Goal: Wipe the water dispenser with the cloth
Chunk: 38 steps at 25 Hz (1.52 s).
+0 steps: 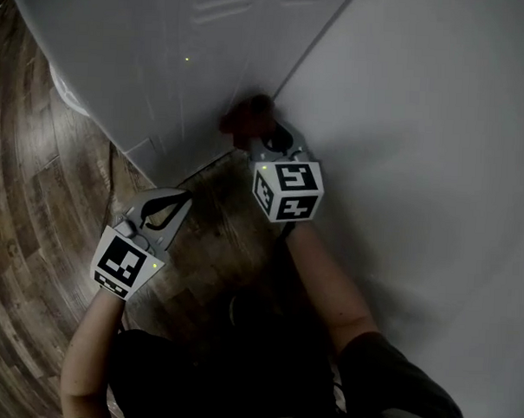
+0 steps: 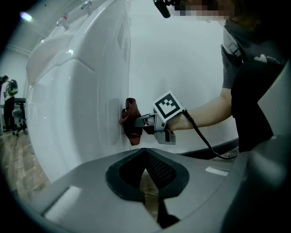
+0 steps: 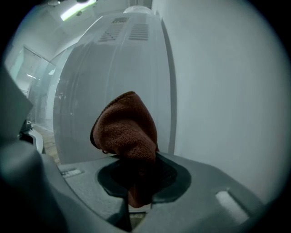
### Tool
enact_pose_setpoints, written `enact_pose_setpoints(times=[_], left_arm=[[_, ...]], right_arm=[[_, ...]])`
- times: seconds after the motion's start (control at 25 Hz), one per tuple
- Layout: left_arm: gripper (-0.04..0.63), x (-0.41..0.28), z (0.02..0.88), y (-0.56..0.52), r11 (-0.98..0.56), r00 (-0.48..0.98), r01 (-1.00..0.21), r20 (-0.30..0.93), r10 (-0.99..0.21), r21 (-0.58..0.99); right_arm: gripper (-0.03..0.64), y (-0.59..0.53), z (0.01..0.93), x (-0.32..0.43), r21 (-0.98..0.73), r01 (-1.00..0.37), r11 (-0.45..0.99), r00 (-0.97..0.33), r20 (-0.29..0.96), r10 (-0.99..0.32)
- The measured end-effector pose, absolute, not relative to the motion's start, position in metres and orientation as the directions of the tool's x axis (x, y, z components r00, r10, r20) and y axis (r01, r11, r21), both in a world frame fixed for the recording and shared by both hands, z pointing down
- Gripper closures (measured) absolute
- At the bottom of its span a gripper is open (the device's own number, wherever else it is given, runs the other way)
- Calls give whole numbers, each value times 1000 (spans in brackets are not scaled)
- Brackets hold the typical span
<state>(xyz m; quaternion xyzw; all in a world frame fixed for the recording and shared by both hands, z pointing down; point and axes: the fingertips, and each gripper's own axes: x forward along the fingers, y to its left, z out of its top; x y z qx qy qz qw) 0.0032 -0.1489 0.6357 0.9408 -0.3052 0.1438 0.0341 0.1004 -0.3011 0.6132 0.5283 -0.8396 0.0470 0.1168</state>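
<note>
The white water dispenser (image 1: pixel 165 52) fills the upper left of the head view. A reddish-brown cloth (image 1: pixel 245 116) is pressed against its side panel low down, close to the wall corner. My right gripper (image 1: pixel 255 132) is shut on the cloth, with its marker cube behind it. In the left gripper view the cloth (image 2: pixel 131 120) touches the dispenser (image 2: pixel 77 100), held by the right gripper (image 2: pixel 140 122). In the right gripper view the cloth (image 3: pixel 127 132) bunches above the jaws of the right gripper (image 3: pixel 136 182) and hides part of the dispenser (image 3: pixel 113 68). My left gripper (image 1: pixel 177 200) hangs apart over the floor, shut and holding nothing, seen also as left gripper (image 2: pixel 148 182).
A plain white wall (image 1: pixel 422 124) stands right beside the dispenser. Wood-pattern floor (image 1: pixel 37 203) lies below and to the left. A black cable (image 2: pixel 204 141) trails from the right gripper. Far off at the left stand a person (image 2: pixel 8 91) and a chair.
</note>
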Motion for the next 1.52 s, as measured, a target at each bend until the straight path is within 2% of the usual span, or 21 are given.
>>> enact_pose_setpoints(times=[0.44, 0.6, 0.96, 1.12, 1.32, 1.52], left_arm=[[578, -4, 688, -145, -806, 764, -590, 359, -536, 52], [578, -7, 684, -140, -803, 764, -594, 349, -542, 53], [578, -18, 557, -134, -762, 748, -647, 210, -630, 21], [578, -11, 483, -118, -769, 754, -639, 199, -626, 3], [578, -7, 399, -105, -752, 748, -657, 178, -640, 58], [578, -10, 292, -101, -731, 735, -678, 107, -670, 78]], right_arm=[[554, -302, 755, 102, -11, -917, 399, -350, 502, -790], [554, -291, 748, 108, -44, -924, 380, -351, 494, -796], [554, -246, 586, 119, -46, -934, 353, -347, 341, -874], [554, -217, 489, 108, -24, -917, 397, -386, 295, -874], [554, -188, 371, 94, -14, -898, 440, -431, 228, -873], [554, -177, 260, 96, 8, -901, 433, -425, 168, -889]])
